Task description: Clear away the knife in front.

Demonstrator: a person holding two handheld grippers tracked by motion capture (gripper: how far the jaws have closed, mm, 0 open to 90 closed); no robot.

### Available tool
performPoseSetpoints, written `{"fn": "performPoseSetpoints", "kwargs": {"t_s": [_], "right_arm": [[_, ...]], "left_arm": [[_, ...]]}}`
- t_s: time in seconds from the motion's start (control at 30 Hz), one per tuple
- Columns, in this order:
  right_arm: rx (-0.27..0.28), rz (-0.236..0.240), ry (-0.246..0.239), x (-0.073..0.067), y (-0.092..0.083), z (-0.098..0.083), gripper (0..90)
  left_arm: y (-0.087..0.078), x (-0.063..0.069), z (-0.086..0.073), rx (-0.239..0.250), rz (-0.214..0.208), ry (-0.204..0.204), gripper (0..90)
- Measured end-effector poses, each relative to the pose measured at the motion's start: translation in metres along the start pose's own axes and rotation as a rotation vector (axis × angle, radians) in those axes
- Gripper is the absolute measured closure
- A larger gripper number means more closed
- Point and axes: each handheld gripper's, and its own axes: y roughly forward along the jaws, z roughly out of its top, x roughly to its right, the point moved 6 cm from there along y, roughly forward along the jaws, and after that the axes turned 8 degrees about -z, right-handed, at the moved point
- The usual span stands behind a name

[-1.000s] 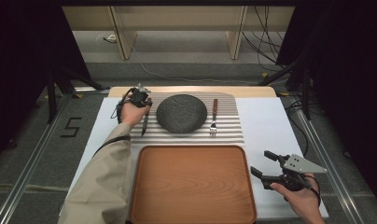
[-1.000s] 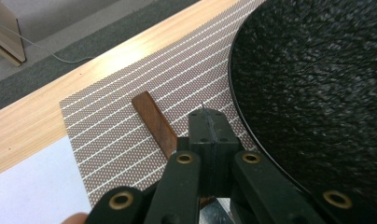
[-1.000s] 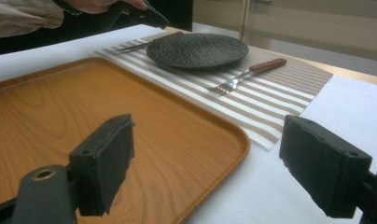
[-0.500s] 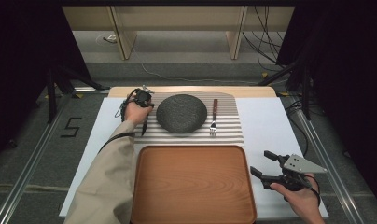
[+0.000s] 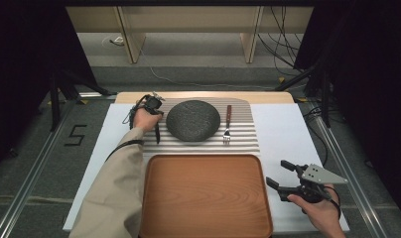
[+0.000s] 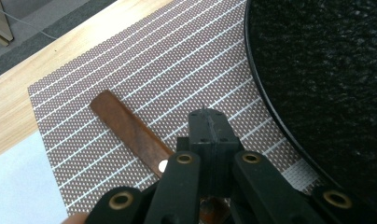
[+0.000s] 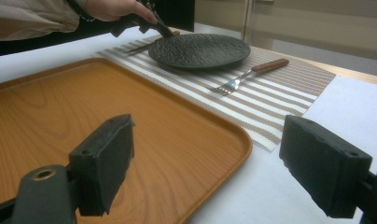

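Note:
A dark stone-textured plate point(image 5: 193, 120) lies on a brown-and-white striped placemat point(image 5: 243, 141). A fork point(image 5: 227, 126) with a wooden handle lies to its right and a knife point(image 5: 157, 133) to its left. My left gripper point(image 5: 153, 106) hovers over the knife's handle end, beside the plate's left rim. In the left gripper view its jaws point(image 6: 207, 125) are shut tip to tip, and the wooden knife handle point(image 6: 126, 126) runs underneath them rather than between the pads. My right gripper point(image 5: 283, 177) rests open and empty at the near right, beside the tray; it is also open in its own view point(image 7: 205, 163).
A large orange-brown wooden tray point(image 5: 203, 157) lies empty at the near middle of the white table cover point(image 5: 288, 129). Beyond the mat runs the table's wooden far edge point(image 5: 268, 96). Black stands and cables flank the table on both sides.

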Motion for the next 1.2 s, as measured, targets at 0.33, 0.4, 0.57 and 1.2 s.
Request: {"fn": "performPoseSetpoints", "kwargs": {"t_s": [0.33,0.4,0.57,1.2], "right_arm": [[-0.004,0.000,-0.003,-0.001,0.000,0.000,18.7],[-0.004,0.001,-0.006,-0.001,0.000,0.000,18.6],[-0.004,0.002,-0.006,-0.001,0.000,0.000,18.7],[-0.012,0.002,-0.011,-0.003,0.002,-0.001,18.7]], "left_arm": [[-0.007,-0.007,-0.007,-0.053,0.051,0.007,90.0],[-0.009,-0.009,-0.009,-0.061,0.070,0.006,90.0],[-0.013,-0.013,-0.013,-0.085,0.094,-0.012,90.0],[-0.036,-0.023,-0.037,-0.166,0.120,-0.061,90.0]]}}
